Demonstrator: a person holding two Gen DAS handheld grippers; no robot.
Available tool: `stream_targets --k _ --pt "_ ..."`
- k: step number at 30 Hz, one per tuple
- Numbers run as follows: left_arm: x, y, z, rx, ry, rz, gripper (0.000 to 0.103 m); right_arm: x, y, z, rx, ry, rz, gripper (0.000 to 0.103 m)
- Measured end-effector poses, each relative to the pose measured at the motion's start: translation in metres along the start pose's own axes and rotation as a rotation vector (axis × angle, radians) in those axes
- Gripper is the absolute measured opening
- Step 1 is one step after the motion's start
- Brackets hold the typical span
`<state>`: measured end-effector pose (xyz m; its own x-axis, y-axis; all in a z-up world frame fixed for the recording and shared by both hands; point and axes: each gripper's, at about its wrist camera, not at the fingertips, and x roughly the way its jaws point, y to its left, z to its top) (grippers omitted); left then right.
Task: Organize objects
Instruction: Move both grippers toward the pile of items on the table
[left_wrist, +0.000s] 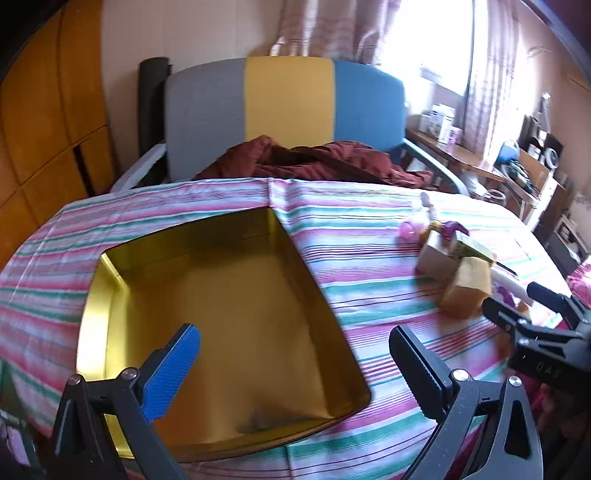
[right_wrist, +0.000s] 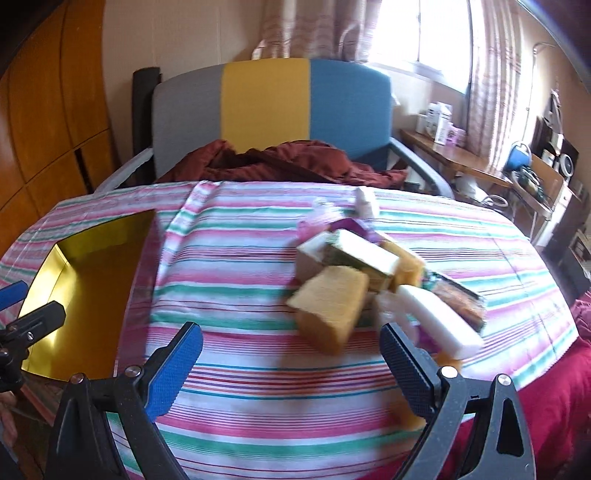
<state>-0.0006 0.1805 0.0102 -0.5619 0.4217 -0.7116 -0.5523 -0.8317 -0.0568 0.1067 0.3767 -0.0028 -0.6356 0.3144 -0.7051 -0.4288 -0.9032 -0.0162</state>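
A gold tin (left_wrist: 229, 317) is seen lying open on the striped cloth (right_wrist: 258, 387) of the table, beneath the left tool (left_wrist: 295, 363), whose jaws are spread and grip nothing. The right tool (right_wrist: 291, 360), likewise released, is held before a pile of small boxes (right_wrist: 354, 273) well apart from the tin.
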Motion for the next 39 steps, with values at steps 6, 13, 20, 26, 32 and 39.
stream_targets --k 6,13,20,26,32,39 --pt "0.009 -0.031 0.005 0.08 0.013 -0.052 0.103 -0.012 -0.042 0.006 0.061 -0.006 -0.017 0.098" --pt "0.021 -0.063 0.007 0.17 0.036 -0.087 0.103 -0.02 -0.101 0.006 0.174 0.017 -0.058 0.098" --pt "0.034 -0.097 0.009 0.248 0.048 -0.146 0.103 -0.028 -0.145 0.003 0.258 0.01 -0.114 0.098" --pt "0.053 -0.121 0.01 0.276 0.112 -0.195 0.103 -0.028 -0.168 0.0 0.298 0.025 -0.121 0.098" --pt "0.072 -0.138 0.011 0.283 0.165 -0.241 0.103 -0.021 -0.182 -0.004 0.31 0.062 -0.108 0.098" --pt "0.087 -0.146 0.012 0.262 0.189 -0.284 0.103 -0.014 -0.193 -0.005 0.312 0.096 -0.084 0.098"
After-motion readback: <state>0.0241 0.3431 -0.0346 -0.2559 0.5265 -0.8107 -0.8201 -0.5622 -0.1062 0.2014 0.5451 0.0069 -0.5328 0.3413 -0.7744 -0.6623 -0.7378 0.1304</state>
